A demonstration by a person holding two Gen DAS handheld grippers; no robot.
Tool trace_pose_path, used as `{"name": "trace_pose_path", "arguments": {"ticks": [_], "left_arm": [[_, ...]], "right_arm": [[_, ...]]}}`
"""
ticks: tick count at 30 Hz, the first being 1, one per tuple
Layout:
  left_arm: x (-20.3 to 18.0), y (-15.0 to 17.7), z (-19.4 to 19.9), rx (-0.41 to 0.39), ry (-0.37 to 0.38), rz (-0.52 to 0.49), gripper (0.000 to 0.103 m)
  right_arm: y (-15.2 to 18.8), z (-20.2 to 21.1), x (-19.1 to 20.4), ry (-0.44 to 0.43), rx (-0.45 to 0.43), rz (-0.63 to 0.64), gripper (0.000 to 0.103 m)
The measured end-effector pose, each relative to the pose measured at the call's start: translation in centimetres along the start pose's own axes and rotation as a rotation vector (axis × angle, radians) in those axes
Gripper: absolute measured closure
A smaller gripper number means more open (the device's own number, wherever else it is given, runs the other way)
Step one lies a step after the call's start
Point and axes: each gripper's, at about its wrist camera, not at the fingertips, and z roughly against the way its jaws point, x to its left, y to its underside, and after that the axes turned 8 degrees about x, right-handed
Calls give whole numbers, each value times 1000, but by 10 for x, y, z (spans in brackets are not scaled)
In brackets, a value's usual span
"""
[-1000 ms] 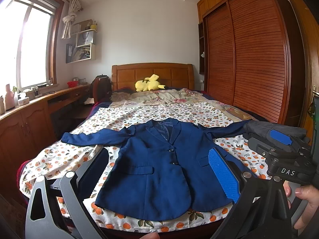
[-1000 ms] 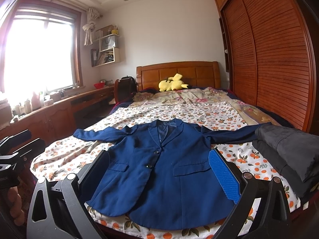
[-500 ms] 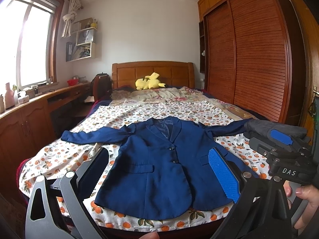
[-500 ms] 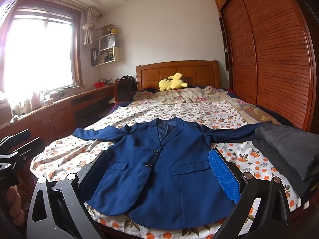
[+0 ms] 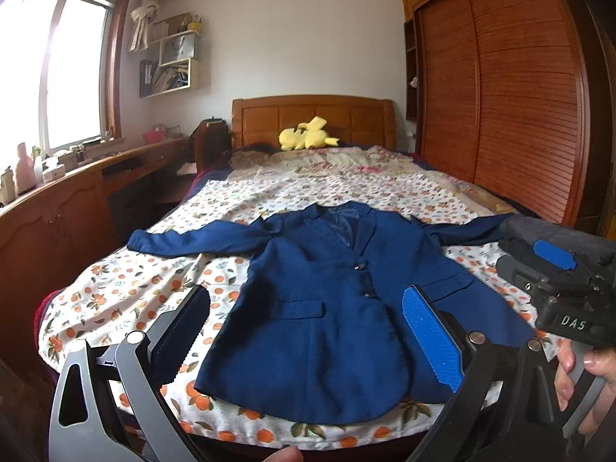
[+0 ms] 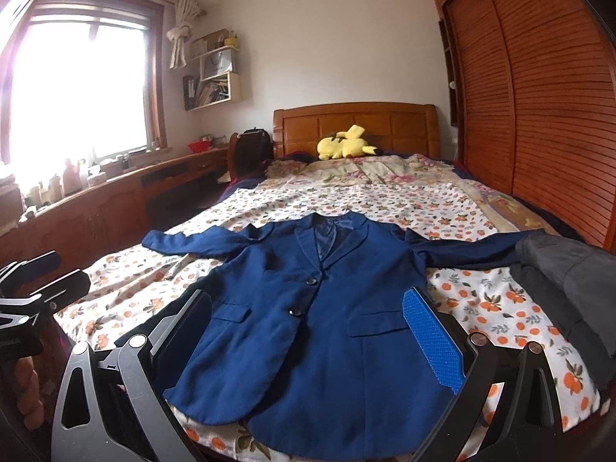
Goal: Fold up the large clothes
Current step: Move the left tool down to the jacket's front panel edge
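Note:
A navy blue blazer [image 5: 327, 308] [image 6: 308, 315] lies flat and face up on the bed, buttoned, sleeves spread to both sides, hem toward me. My left gripper [image 5: 304, 319] hangs open above the foot of the bed, short of the hem, nothing between its fingers. My right gripper [image 6: 308, 323] is open too, likewise short of the hem and holding nothing. In the left wrist view the right gripper's body [image 5: 566, 288] shows at the right edge, held by a hand [image 5: 585, 381]. The left gripper [image 6: 34, 292] appears at the left edge of the right wrist view.
The bed [image 5: 127, 288] has an orange-print sheet. Dark grey folded clothes [image 6: 569, 281] lie at its right edge over the blazer's sleeve end. A yellow plush toy [image 6: 344, 146] sits by the headboard. A wooden desk [image 5: 77, 200] runs along the left, a slatted wardrobe [image 6: 539, 115] along the right.
Both views have shifted only slightly; the blazer sits a little higher in frame. Both grippers stay open and nothing was touched.

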Motion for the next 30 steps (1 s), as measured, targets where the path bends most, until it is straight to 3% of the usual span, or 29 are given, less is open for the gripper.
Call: {"name": "trace_pose_path", "arguments": {"ticks": [12,30], "left_arm": [[36,5,-62,70,-30,22,2],[74,23,-168,211,-106,48,2]], "right_arm": [[-6,-64,9,-42,29,60,7],[-23,-185,38,-195,128,163,7]]}}
